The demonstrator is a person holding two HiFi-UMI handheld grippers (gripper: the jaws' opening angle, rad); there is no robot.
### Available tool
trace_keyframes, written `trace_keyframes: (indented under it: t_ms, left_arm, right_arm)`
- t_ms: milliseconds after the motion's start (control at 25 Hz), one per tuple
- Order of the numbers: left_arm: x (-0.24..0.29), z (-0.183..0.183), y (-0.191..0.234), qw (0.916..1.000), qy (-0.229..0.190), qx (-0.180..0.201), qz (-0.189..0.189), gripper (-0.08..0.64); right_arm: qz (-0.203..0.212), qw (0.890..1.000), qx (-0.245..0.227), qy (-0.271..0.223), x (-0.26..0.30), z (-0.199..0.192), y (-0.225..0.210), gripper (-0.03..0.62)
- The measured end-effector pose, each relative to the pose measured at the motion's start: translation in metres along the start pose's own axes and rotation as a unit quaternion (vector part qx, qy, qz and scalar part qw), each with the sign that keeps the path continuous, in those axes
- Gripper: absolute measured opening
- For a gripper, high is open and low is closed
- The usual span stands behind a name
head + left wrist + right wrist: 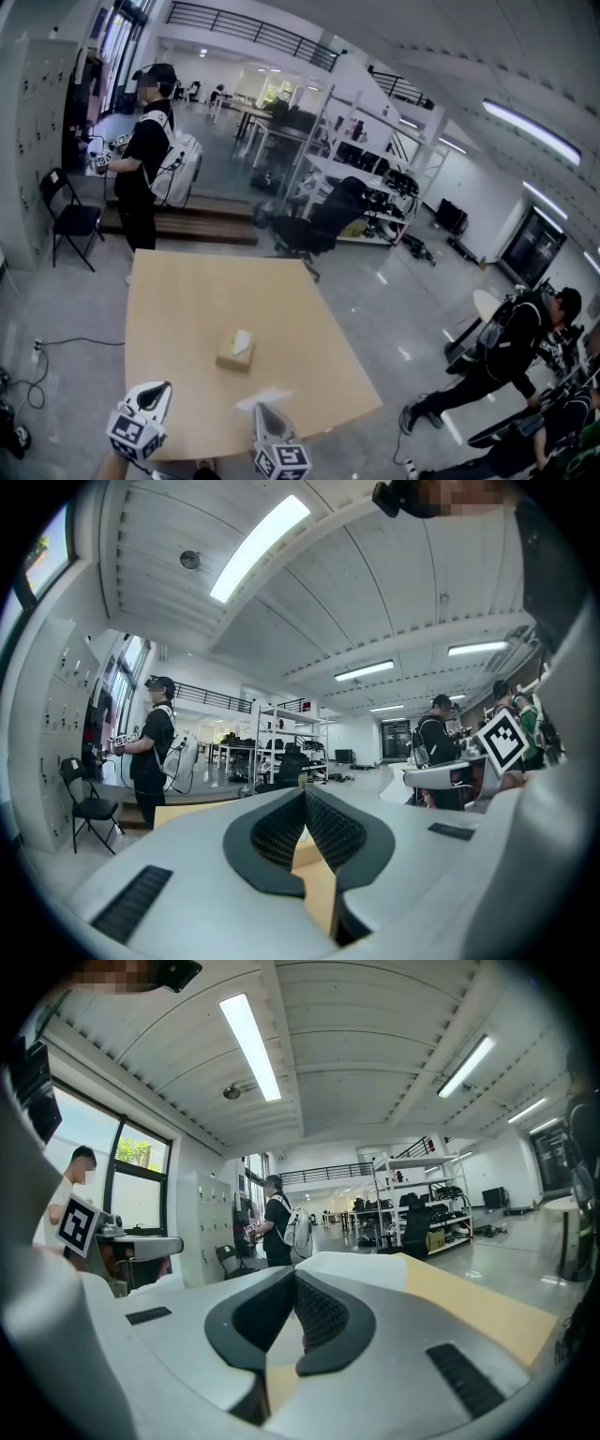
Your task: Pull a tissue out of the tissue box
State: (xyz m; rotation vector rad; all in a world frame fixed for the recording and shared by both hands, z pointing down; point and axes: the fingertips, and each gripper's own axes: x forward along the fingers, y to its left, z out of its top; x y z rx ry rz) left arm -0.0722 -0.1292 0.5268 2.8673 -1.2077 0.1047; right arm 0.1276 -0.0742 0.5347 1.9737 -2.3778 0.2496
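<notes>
A tan tissue box [234, 351] sits near the middle of the light wooden table [187, 300], with a white tissue poking out of its top. My right gripper [267, 411] is low at the near table edge, right of the box, and shut on a white tissue [265, 399] that spreads flat at its tip. In the right gripper view the jaws of my right gripper [293, 1274] are pressed together and the tissue [361, 1262] lies pale over the right finger. My left gripper [157, 392] hovers at the near left corner, apart from the box. The pads of the left gripper [305, 794] meet at the tip with nothing between them.
A person with a white backpack [150, 155] stands beyond the table's far edge, beside a folding chair [70, 217]. An office chair [323, 220] and shelving stand behind. Another person [511, 352] leans over at the right. Cables [33, 370] trail on the floor at the left.
</notes>
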Motion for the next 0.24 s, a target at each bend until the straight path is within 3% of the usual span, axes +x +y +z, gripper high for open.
trace_keyframes:
  t_ms: [240]
  left_arm:
    - [0.0011,0.0024,-0.0032,0.9996,-0.013,-0.026,0.004,0.008]
  right_arm:
    - [0.0,1.0,0.001,0.002,0.0006,-0.003,-0.002,0.002]
